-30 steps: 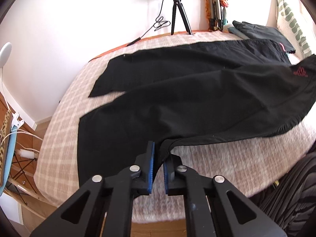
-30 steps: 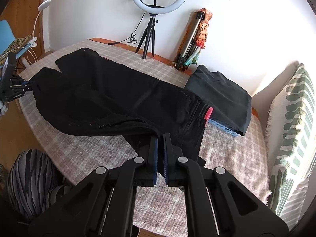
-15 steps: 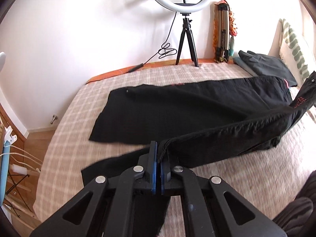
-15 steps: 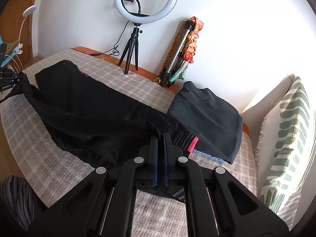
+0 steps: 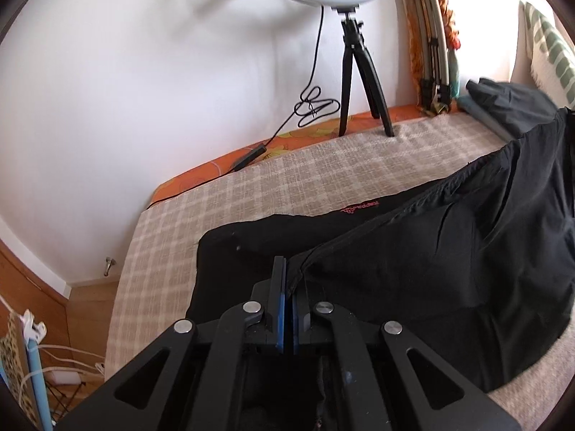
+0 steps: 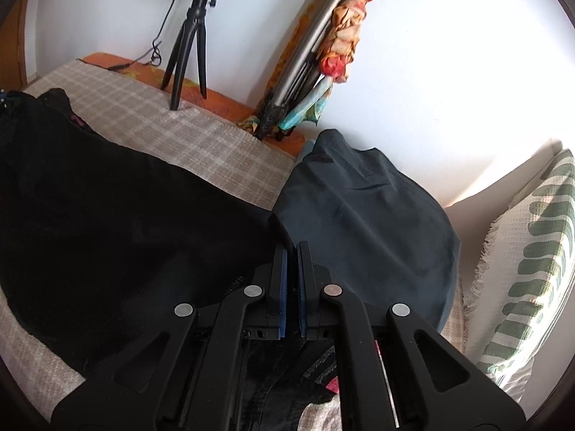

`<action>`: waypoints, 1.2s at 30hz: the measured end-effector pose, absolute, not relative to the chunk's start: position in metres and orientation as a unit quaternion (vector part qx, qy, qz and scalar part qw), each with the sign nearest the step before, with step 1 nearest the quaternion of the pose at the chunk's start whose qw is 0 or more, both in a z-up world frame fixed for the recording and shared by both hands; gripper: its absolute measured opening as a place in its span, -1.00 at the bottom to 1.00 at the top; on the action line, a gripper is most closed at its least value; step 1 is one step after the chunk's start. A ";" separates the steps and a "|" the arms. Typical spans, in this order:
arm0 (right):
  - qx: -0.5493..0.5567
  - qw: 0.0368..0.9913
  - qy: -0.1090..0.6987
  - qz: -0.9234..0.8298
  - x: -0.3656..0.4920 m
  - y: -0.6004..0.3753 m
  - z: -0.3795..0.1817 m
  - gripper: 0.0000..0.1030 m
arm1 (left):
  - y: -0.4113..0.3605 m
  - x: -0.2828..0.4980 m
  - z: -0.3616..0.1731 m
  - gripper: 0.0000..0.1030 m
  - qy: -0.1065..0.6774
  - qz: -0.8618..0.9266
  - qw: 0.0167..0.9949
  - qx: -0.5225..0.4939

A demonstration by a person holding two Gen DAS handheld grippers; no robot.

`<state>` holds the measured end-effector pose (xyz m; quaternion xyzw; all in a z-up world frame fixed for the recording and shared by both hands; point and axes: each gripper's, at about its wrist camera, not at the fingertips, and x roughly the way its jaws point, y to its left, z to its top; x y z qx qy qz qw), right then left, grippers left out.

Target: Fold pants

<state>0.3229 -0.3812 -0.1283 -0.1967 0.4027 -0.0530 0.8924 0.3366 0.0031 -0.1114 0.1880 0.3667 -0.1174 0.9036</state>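
Black pants [image 5: 413, 251] lie on a checked bedspread [image 5: 251, 183], one leg flat with a small red logo, the other lifted and draped over it. My left gripper [image 5: 288, 273] is shut on the hem end of the lifted leg. In the right wrist view the same black pants [image 6: 107, 215] spread out to the left. There my right gripper [image 6: 293, 255] is shut on the pants' waist edge, which hangs under the jaws, with a pink tag showing below.
A ring light on a black tripod [image 5: 354, 72] stands at the far edge by the white wall, beside a folded tripod wrapped in orange cloth [image 6: 316, 54]. A folded dark grey garment [image 6: 366, 222] lies at the right. A green-striped pillow [image 6: 532, 269] leans further right.
Both grippers have carried the near leg and waist side up and across toward the wall, over the far leg. The near bedspread that showed before is out of view.
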 end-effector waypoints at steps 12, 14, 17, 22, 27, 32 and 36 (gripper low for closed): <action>-0.262 0.854 0.444 -0.070 0.370 -0.381 -0.180 -0.90 | -0.001 0.407 -0.154 -0.95 0.415 -0.152 0.884 0.154; -0.265 0.852 0.446 -0.069 0.372 -0.380 -0.181 -0.90 | 0.002 0.414 -0.159 -0.91 0.428 -0.158 0.880 0.136; -0.266 0.850 0.449 -0.064 0.373 -0.380 -0.180 -0.90 | 0.006 0.422 -0.164 -0.82 0.440 -0.150 0.876 0.130; -0.256 0.850 0.458 -0.050 0.373 -0.382 -0.176 -0.90 | 0.036 0.430 -0.152 -0.04 0.433 -0.126 0.888 0.090; -0.264 0.850 0.454 -0.038 0.366 -0.372 -0.164 -0.15 | 0.074 0.428 -0.133 0.19 0.419 -0.099 0.900 0.071; -0.293 0.853 0.431 -0.027 0.362 -0.342 -0.153 0.18 | 0.109 0.411 -0.118 0.50 0.398 -0.064 0.912 0.080; -0.317 0.840 0.439 -0.027 0.370 -0.322 -0.159 0.18 | 0.133 0.404 -0.108 0.50 0.387 -0.019 0.918 0.085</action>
